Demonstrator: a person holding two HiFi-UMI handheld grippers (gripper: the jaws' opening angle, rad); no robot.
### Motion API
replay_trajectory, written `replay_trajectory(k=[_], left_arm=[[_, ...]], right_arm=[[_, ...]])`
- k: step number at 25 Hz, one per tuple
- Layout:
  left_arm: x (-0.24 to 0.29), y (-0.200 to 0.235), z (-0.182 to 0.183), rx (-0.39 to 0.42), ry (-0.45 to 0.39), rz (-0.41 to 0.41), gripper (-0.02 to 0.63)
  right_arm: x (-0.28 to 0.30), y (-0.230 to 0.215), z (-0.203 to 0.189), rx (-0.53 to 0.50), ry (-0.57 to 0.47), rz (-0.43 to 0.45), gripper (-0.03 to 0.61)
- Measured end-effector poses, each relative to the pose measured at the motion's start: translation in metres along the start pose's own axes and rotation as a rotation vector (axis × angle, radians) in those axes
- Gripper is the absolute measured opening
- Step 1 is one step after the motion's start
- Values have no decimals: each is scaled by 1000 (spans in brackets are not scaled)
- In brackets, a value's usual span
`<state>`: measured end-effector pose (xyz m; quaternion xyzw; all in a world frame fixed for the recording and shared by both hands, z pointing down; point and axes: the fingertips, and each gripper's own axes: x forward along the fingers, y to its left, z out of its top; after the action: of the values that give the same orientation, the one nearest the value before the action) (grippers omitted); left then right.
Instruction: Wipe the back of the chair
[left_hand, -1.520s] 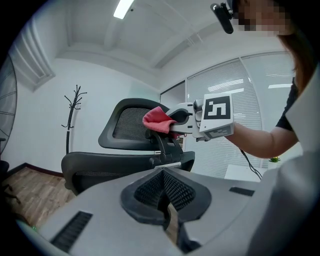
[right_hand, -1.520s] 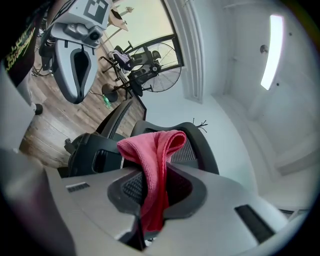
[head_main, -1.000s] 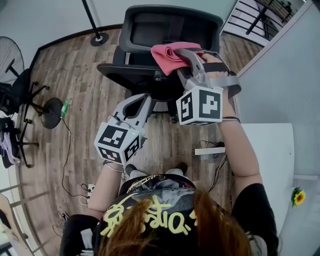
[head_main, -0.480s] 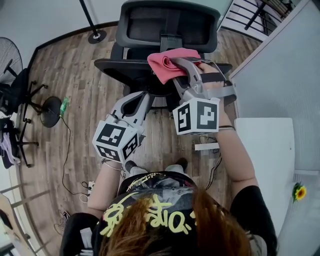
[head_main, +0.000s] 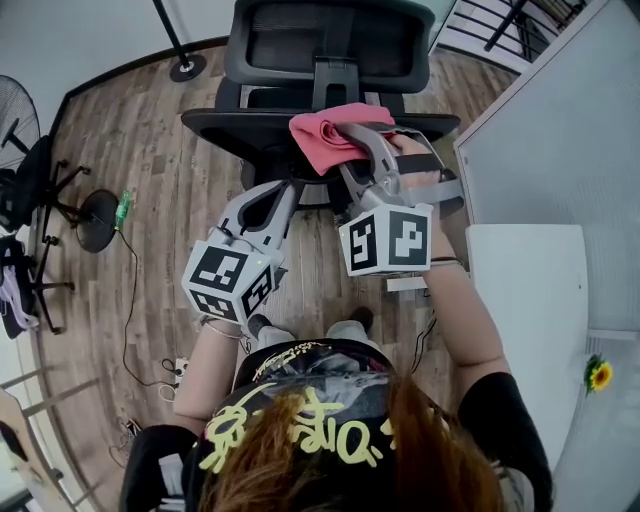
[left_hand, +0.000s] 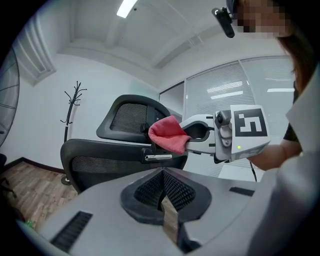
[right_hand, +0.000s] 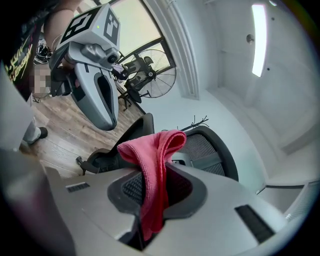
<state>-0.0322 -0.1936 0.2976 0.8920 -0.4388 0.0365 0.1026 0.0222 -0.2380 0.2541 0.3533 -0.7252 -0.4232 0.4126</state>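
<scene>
Wiping step, seemingly at its start. The right gripper (head_main: 350, 140), jaws pinched shut on a pink cloth (head_main: 318, 138), holds the cloth at the top edge of the chair (head_main: 225, 128) back, upper centre of the head view; contact cannot be told. The next move probably calls for pressing the cloth on and sweeping across. The left gripper (head_main: 265, 205), lower left, has its jaws together and empty.

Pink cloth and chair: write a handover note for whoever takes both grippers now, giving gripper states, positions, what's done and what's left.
Right gripper: shut on the pink cloth, held at the top edge of the chair backrest, near the headrest; contact not certain.
Left gripper: shut, empty, short of the chair.
Done: cloth brought to the chair; how much is wiped cannot be told.
Left: wipe across and down the backrest.
</scene>
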Motion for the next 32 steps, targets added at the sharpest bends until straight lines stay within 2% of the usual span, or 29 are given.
replay_trajectory(k=[18, 23, 28, 32], left_arm=[[-11, -4, -19, 0, 26, -6, -6], [-9, -6, -23, 9, 36, -16, -6], [-9, -5, -25, 5, 32, -14, -6], [-9, -4, -28, -1, 34, -11, -6]], right_arm=[[-10, 36, 0, 72, -20, 43, 61], [-4, 56, -7, 63, -29, 70, 61], [-4, 73, -10, 184, -36, 105, 61], [-4, 86, -14, 329, -64, 125, 61]])
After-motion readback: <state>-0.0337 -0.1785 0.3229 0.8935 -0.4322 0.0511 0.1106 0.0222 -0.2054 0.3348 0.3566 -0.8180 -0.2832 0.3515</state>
